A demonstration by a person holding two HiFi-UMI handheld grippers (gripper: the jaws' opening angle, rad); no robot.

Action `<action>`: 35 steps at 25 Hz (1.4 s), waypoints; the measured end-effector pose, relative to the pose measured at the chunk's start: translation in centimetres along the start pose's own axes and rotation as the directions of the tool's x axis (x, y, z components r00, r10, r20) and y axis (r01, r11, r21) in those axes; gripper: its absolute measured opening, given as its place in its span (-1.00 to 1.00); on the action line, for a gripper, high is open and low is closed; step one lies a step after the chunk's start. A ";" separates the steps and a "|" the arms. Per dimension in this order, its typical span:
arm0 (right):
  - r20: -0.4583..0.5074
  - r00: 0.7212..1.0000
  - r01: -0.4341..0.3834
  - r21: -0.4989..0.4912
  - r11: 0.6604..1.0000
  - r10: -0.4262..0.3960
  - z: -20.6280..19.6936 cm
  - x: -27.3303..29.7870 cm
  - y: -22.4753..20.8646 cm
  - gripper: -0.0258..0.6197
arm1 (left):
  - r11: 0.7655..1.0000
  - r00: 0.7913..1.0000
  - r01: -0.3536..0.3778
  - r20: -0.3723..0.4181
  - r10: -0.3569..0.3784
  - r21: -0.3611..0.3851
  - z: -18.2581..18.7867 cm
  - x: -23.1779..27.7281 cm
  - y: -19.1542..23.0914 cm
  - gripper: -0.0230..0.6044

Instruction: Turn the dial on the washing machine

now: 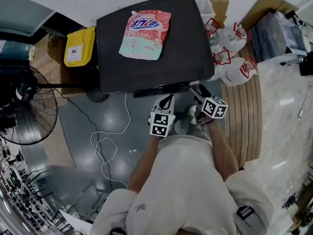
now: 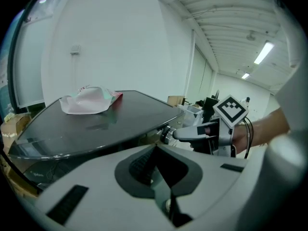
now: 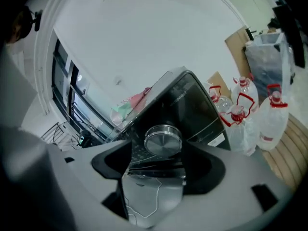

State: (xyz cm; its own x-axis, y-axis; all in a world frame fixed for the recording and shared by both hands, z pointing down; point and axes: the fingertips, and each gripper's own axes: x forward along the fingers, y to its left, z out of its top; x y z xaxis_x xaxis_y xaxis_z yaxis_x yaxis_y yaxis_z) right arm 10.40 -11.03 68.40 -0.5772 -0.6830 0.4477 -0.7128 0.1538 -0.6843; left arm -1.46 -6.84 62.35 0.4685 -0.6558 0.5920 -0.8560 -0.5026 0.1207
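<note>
- Pouch of detergent lies on the washing machine lid in the head view, its print unreadable. Water bottles crowd the machine's right; a yellow bin and a fan stand to its left.
- Left gripper view: left gripper jaws together, empty, beside the right gripper.
- Right gripper view: jaws spread either side of the silver dial on the machine's front; panel lettering too small to read.
</note>
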 end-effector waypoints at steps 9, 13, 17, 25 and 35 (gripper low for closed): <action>0.032 0.997 0.081 -0.291 0.953 -0.075 2.2 -2.4 2.3 -0.06 | 0.999 0.999 0.023 0.038 -0.024 0.022 1.6 0.1 1.0 -0.88; 0.063 0.995 0.094 -0.392 0.915 -0.075 3.5 -3.3 4.1 -0.09 | 0.998 0.997 0.040 0.057 -0.042 0.041 3.1 -0.4 1.0 -0.88; 0.095 0.992 0.113 -0.462 0.879 -0.078 4.7 -4.1 5.4 -0.10 | 0.997 0.994 0.046 0.098 -0.051 0.061 4.9 -0.9 1.1 -0.88; 0.144 0.985 0.160 -0.561 0.812 -0.095 6.4 -5.1 7.2 -0.11 | 0.992 0.986 0.080 0.141 -0.093 0.096 7.5 -1.2 1.1 -0.88; 0.187 0.974 0.212 -0.567 0.796 -0.126 7.5 -5.1 7.6 -0.12 | 0.986 0.980 0.111 0.152 -0.130 0.124 8.4 -0.5 1.6 -0.89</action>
State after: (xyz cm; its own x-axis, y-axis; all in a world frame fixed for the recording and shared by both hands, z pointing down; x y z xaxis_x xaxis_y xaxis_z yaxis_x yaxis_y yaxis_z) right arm 10.91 -11.70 56.60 -0.3982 -0.8183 0.4145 -0.9155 0.3828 -0.1238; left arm -1.21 -12.04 55.50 0.6035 -0.6629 0.4432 -0.7646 -0.6387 0.0859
